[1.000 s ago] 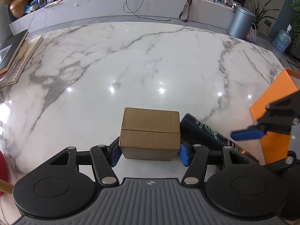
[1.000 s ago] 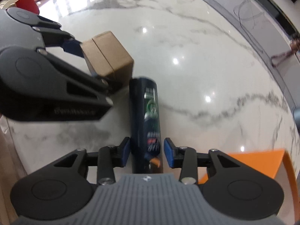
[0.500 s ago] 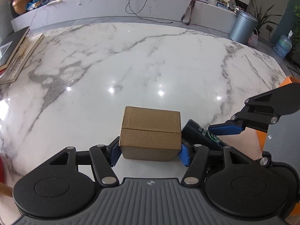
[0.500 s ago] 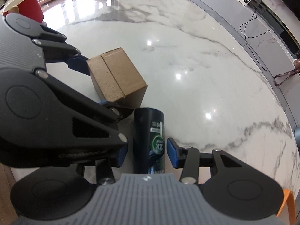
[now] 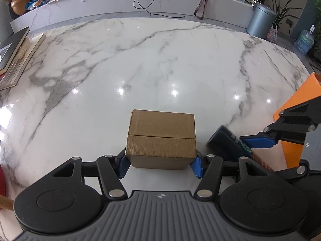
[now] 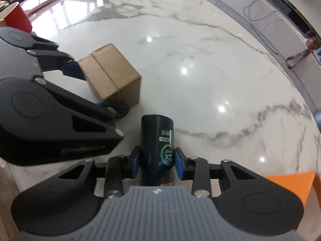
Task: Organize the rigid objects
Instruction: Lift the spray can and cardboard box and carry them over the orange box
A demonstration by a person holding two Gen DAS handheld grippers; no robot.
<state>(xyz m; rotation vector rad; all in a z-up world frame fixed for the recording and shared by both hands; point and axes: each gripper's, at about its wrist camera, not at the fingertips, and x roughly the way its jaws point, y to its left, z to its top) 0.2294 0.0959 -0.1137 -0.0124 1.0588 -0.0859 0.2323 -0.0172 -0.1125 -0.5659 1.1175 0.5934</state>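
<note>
My left gripper [image 5: 160,163] is shut on a small brown cardboard box [image 5: 161,138], its blue pads pressed on the box's near corners. The box [image 6: 112,74] and the left gripper [image 6: 90,90] also show at the left of the right wrist view. My right gripper [image 6: 157,160] is shut on a dark bottle with a green label [image 6: 158,150], which points away from me. In the left wrist view the bottle [image 5: 228,142] lies to the right of the box, with a right gripper finger [image 5: 258,141] beside it.
The marble table [image 5: 160,70] spreads ahead. An orange box [image 5: 299,108] stands at the right edge, also in the right wrist view [image 6: 291,182]. Books [image 5: 14,56] lie far left. A red cup [image 6: 16,18] stands behind the left gripper.
My right gripper has closed on the bottle and drawn it back and to the right, away from the box. The left gripper keeps hold of the box.
</note>
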